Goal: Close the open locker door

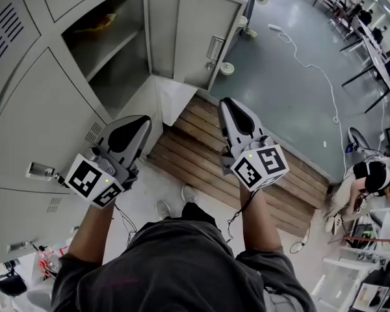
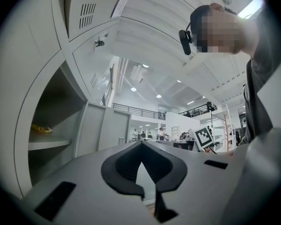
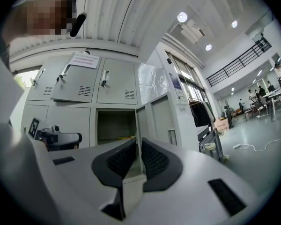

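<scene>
**Head view: door open, both grippers clear of it**

The head view showed the locker bank [image 1: 32,109] along the left, with all its doors shut except one. The left gripper [image 1: 144,118] was held out just beside the bank, near the open locker [image 1: 127,77] but not touching it. In the left gripper view its jaws met at the tips and held nothing.

Inside the open locker a yellow thing [image 1: 104,22] lay on a shelf [image 1: 110,47].

To the right of the opening hung the door [image 1: 195,31], swung wide out from the bank, with a handle [image 1: 214,47] showing on it. Neither gripper touched the door.

The right gripper [image 1: 224,101] was held out near the left one and pointed toward the door's lower edge. In the right gripper view its jaws stood a thin slit apart with nothing between them, and the door's near edge showed just beyond the slit.

Wooden planks [image 1: 260,174] lay on the floor under both grippers. Further right was grey floor [image 1: 279,90], crossed by a white cable [image 1: 312,67].
</scene>
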Available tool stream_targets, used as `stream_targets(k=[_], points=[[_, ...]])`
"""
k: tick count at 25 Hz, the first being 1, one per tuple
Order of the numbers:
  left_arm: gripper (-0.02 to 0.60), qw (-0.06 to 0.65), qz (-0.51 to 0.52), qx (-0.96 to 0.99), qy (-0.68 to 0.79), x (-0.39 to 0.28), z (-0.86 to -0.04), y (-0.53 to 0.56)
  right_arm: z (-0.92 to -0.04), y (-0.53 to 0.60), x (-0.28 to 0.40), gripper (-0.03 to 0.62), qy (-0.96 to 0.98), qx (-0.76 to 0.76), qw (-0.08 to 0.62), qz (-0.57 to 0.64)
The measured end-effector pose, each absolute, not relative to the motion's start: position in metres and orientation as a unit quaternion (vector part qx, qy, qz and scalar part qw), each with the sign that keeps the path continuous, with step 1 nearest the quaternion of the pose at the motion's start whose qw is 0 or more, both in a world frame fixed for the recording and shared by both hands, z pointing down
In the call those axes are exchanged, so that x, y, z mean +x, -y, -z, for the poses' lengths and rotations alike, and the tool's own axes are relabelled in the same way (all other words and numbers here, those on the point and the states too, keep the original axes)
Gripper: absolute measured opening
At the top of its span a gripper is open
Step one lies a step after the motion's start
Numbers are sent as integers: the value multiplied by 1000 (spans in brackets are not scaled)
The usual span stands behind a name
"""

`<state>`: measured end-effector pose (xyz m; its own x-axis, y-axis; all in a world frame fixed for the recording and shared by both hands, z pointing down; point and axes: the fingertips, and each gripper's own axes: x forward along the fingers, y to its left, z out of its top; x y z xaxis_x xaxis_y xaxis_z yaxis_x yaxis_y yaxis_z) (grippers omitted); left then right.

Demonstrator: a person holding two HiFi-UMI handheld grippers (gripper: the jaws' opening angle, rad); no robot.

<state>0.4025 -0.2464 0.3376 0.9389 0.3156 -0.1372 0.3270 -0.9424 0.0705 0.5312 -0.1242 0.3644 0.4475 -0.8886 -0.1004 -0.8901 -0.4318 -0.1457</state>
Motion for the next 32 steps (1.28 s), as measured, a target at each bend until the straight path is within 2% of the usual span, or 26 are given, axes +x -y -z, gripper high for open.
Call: stream_targets(k=[18, 32], points=[[8, 46, 41, 992, -107, 506, -351, 244, -384, 139, 666, 54, -564, -819, 98, 27], [8, 52, 24, 996, -63, 544, -364, 256, -398, 171, 712, 95, -607, -787, 98, 44]])
